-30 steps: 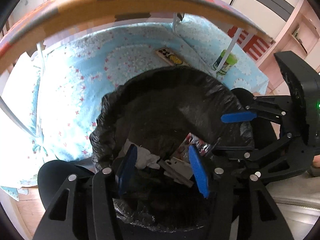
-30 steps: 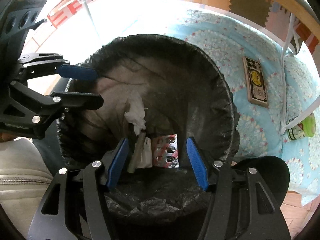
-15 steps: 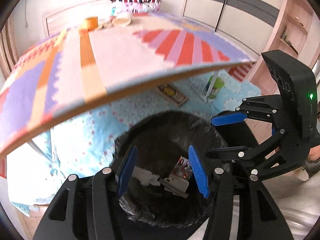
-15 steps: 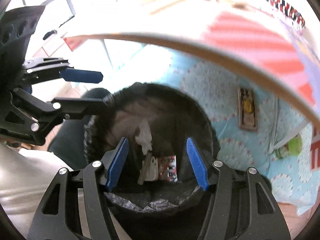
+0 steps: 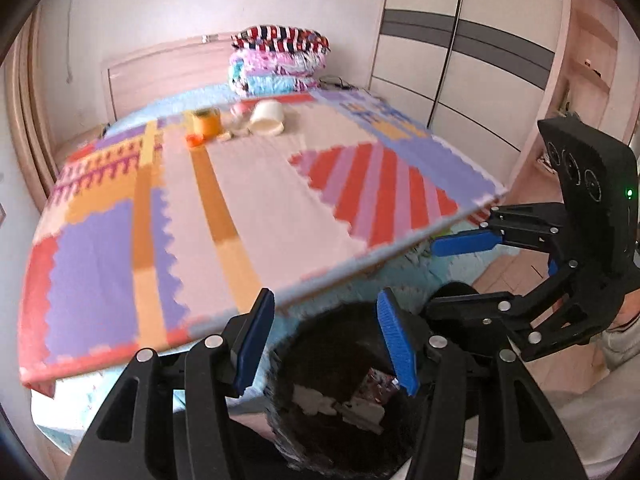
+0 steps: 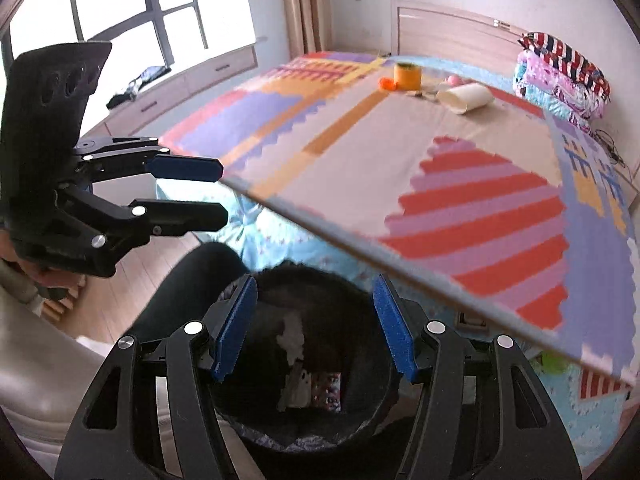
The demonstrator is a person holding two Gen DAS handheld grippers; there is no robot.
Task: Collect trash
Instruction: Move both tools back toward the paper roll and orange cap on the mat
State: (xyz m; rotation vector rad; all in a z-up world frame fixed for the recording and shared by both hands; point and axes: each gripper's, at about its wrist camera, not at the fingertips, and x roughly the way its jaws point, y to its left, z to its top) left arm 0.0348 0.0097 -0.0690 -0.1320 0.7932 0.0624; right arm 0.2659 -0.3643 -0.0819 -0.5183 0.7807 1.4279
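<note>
Trash (image 6: 312, 388) lies in the bin (image 6: 360, 420), below both open, empty tongs (image 6: 314, 328).

Bright daylight, motion blur, heavy fisheye bending.
The window (image 6: 120, 12) at upper left of the right view is blowing out to white and lighting the room. The table edge (image 6: 400, 256) is smearing with blur across both views. The bin interior (image 6: 316, 344) at lower centre is sitting in deep shadow. Black vignette is cutting off all corners.
</note>
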